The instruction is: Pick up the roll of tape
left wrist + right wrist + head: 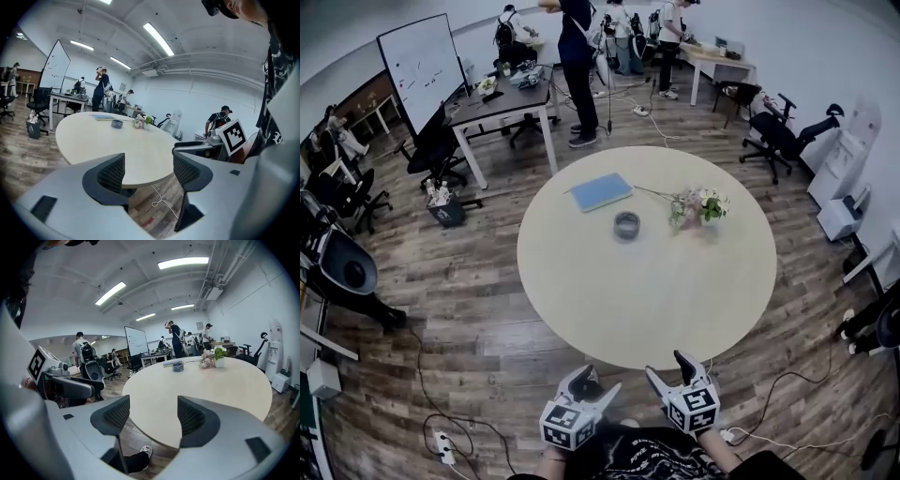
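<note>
**While both grippers hang at the 6 o'clock rim, tape lies untouched**

As the head view shows it, tape [626, 225] lies flat on the round table [675, 309], just off centre toward 11 o'clock, with its hole facing up. Notebook [601, 190] lies farther out at 11 o'clock, apart from tape. Flowers [701, 204] stand at 1 o'clock, near tape but not touching it.

Left gripper [598, 381] and right gripper [667, 367] sit side by side at the table's 6 o'clock rim. Both point toward 12 o'clock and both are well apart from tape.

Left gripper view: jaws spread, nothing between the pads. Table rim and wood floor with a cable show through the gap. Tape [117, 123] is far across the tabletop, at 11 o'clock from the gap. Right gripper's marker cube shows at 3 o'clock.

Right gripper view: jaws spread wide, nothing between the pads. Table edge and floor fill the gap. Tape [178, 366] sits at 12 o'clock beyond the jaws, with flowers just to its right.

Whiteboard [420, 67] stands at 10 o'clock, beyond the table.
</note>
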Available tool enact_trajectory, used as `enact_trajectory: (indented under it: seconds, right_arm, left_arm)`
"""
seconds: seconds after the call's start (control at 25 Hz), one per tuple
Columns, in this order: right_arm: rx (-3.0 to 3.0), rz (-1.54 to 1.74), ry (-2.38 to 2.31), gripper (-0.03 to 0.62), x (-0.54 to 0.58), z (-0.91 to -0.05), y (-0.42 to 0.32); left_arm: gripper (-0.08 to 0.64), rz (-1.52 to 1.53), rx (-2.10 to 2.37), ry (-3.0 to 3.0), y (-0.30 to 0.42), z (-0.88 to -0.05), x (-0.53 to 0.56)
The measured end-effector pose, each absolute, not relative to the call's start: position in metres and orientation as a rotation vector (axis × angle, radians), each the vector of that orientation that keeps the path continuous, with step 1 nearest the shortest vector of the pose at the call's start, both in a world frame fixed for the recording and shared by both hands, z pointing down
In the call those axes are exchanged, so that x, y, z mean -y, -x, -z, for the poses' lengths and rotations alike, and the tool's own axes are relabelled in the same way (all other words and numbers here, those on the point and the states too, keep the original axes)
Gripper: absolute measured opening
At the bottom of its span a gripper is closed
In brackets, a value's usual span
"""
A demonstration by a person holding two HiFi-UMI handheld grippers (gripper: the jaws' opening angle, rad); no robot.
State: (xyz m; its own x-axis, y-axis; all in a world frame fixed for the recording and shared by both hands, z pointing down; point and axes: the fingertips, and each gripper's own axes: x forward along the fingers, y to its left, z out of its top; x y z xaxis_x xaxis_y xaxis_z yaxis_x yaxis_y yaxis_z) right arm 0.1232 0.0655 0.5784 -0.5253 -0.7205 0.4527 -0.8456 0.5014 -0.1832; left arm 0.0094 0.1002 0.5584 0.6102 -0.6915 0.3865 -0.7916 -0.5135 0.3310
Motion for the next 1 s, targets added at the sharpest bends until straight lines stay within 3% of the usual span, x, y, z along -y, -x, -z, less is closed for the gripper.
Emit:
enact_trajectory:
  seconds: [0.48, 1.0]
  right_arm:
    - [2.370, -0.593, -1.472, 0.308, 0.057, -0.569, -0.084]
    - [2.311, -0.619, -1.524, 0.308, 0.117, -0.577, -0.033]
  left_arm:
    - [0.327, -0.323, 1.073, -2.485, 0.040, -0.542, 0.044]
    - [0.327, -0.385, 0.943, -2.625, 0.077, -0.544, 0.124]
